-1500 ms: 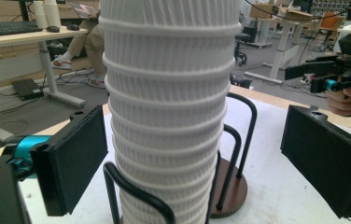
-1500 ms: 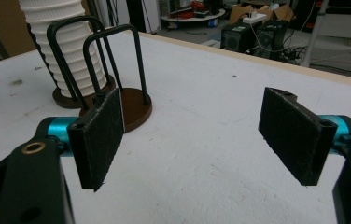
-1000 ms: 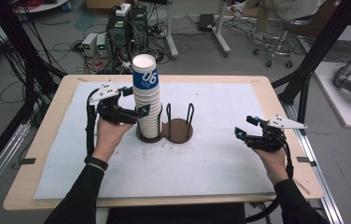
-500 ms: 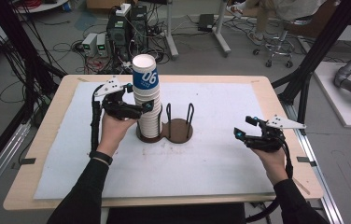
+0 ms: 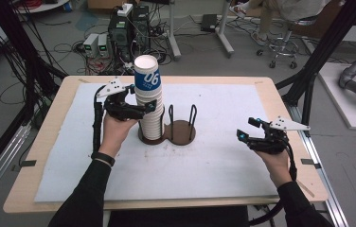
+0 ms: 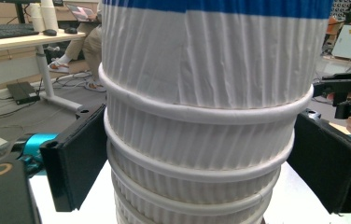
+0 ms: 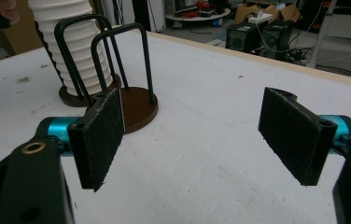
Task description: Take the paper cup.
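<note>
High view — stack of paper cups [image 5: 150, 104] in brown holder [image 5: 176, 133] on desk [image 5: 261, 94]; light, thin-walled, crushable

Left gripper view — left gripper [image 6: 197, 158] fingers just closing around stack below a rolled rim, gaps showing; best hold there

Right gripper view — right gripper [image 7: 197, 135] fingers half-open, empty

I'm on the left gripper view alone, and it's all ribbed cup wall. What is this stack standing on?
Observer: The cup stack stands on one disc of a brown two-place holder. The left gripper has just been closing its jaws, with the stack between them.
Operator: Is the other place taken?
Observer: No, it is bare, with just its wire loops standing up.
Operator: Where's my right gripper?
Observer: The right gripper is open and holds nothing, well off to the right of the holder above the white mat.
</note>
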### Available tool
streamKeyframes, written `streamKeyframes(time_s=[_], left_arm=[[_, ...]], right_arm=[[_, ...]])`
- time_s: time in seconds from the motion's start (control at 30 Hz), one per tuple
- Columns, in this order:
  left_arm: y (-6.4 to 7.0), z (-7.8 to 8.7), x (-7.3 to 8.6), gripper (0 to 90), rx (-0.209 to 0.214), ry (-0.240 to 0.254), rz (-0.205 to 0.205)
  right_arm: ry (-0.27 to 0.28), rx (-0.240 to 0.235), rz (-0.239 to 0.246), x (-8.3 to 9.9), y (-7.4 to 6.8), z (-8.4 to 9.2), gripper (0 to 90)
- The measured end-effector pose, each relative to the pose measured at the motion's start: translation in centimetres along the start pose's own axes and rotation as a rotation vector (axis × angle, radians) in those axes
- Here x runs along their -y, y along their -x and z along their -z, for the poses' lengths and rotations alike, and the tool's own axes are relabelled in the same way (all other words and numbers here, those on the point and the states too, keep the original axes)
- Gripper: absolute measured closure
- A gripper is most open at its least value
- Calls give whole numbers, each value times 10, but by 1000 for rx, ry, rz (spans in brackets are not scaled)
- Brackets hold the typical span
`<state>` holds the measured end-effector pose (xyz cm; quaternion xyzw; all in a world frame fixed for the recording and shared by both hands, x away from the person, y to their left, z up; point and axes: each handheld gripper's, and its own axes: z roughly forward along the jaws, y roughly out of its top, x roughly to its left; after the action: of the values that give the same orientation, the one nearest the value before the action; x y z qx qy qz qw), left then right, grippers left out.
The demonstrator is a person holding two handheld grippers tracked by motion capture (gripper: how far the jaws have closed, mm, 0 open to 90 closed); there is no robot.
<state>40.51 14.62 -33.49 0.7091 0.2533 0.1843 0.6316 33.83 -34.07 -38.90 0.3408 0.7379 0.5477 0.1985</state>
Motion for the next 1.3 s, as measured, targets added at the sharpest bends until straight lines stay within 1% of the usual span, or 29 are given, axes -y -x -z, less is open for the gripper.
streamKeyframes(time_s=[0.1,0.13,0.17,0.2,0.23,0.43,0.5,0.53,0.57,0.63,0.67,0.77,0.8,0.83,0.9,0.93,0.97,1.0,1.03,1.07,1.13,1.17,1.2,1.23,1.3], left_arm=[[0,0,0,107,0,0,1],[0,0,0,107,0,0,-1],[0,0,0,108,0,0,1],[0,0,0,108,0,0,1],[0,0,0,108,0,0,1],[0,0,-1,108,0,-5,1],[0,0,-1,108,-1,-6,2],[0,0,-1,108,1,-6,1],[0,0,-1,108,1,-6,3],[0,0,-1,109,0,-7,3],[0,0,-1,109,0,-7,3],[0,0,-1,109,1,-7,2],[0,0,-1,109,1,-7,2],[-1,0,-1,109,2,-8,2],[0,0,-1,109,2,-8,3],[0,0,-1,109,2,-8,3],[0,0,-1,109,2,-8,2],[0,0,-1,109,2,-9,2],[0,0,-1,109,2,-9,2],[0,0,-1,109,0,-8,2],[0,0,-1,109,-2,-9,2],[0,0,-1,109,-2,-9,2],[0,0,-1,109,-1,-10,2],[0,0,-1,109,-1,-10,3],[0,0,-1,109,-2,-10,3]], right_arm=[[10,-11,4,-3,-2,0,237],[9,-20,4,-4,-3,0,242],[13,-37,17,-7,-6,-1,250],[13,-37,17,-7,-6,-1,250],[13,-53,29,-11,-9,-3,254],[15,-106,47,-25,-18,-9,258],[14,-112,53,-27,-20,-10,259],[20,-125,67,-33,-23,-12,266],[20,-125,67,-33,-23,-12,266],[30,-139,73,-42,-26,-17,266],[30,-139,73,-42,-26,-17,266],[47,-159,80,-55,-30,-23,266],[47,-159,80,-55,-30,-23,266],[55,-172,86,-63,-32,-26,266],[58,-186,87,-72,-34,-30,267],[58,-186,87,-72,-34,-30,267],[65,-191,96,-80,-36,-33,266],[66,-197,97,-84,-36,-36,266],[66,-197,97,-84,-36,-36,266],[72,-206,100,-92,-38,-40,267],[76,-208,102,-95,-39,-42,267],[79,-218,102,-102,-41,-46,267],[79,-218,102,-102,-41,-46,267],[80,-223,110,-109,-43,-51,267],[80,-229,117,-115,-45,-55,267]])
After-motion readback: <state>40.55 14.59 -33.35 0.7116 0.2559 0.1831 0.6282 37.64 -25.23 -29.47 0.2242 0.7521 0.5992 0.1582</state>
